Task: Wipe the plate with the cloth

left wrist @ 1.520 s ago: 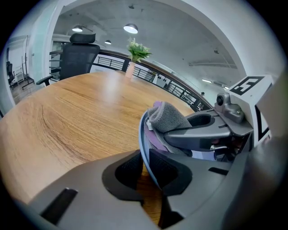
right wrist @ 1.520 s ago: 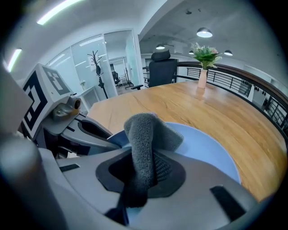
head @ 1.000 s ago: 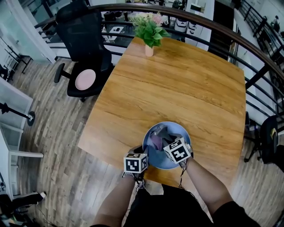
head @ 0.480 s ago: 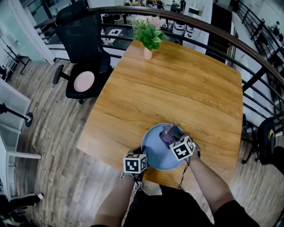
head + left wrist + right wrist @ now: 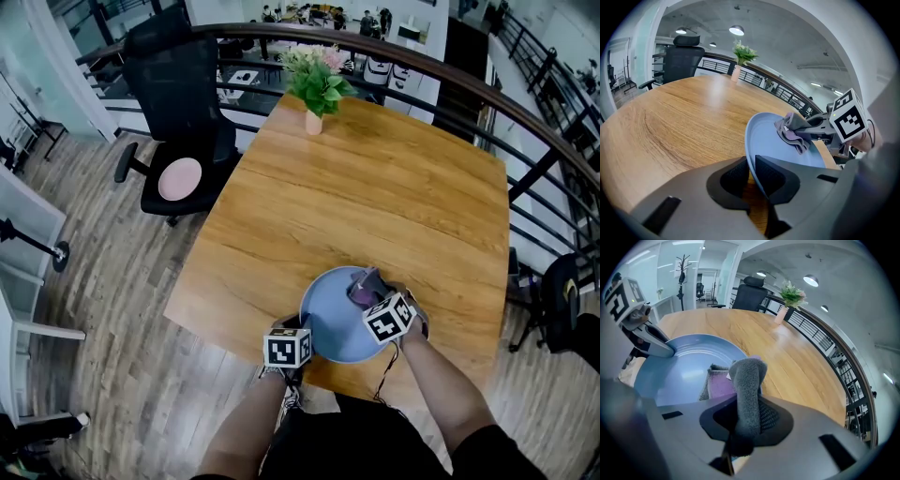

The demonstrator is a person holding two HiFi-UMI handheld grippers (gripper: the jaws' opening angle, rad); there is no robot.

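A light blue plate (image 5: 333,319) sits near the front edge of the wooden table (image 5: 375,197). My left gripper (image 5: 751,174) is shut on the plate's (image 5: 768,140) near rim, which stands tilted between its pads. My right gripper (image 5: 745,420) is shut on a grey and purple cloth (image 5: 747,385), and the cloth (image 5: 361,289) is pressed on the plate's (image 5: 684,376) right far part. In the left gripper view the cloth (image 5: 792,131) and the right gripper's marker cube (image 5: 848,119) lie over the plate's far side. In the head view the left marker cube (image 5: 287,348) is at the plate's near left.
A potted plant (image 5: 317,80) in a small vase stands at the table's far edge. A black office chair (image 5: 178,94) with a pink cushion is beyond the table's left corner. A dark curved railing (image 5: 487,103) runs behind and to the right of the table.
My right gripper has dragged the cloth from the plate's middle to its right far part. The left gripper has kept its hold on the rim.
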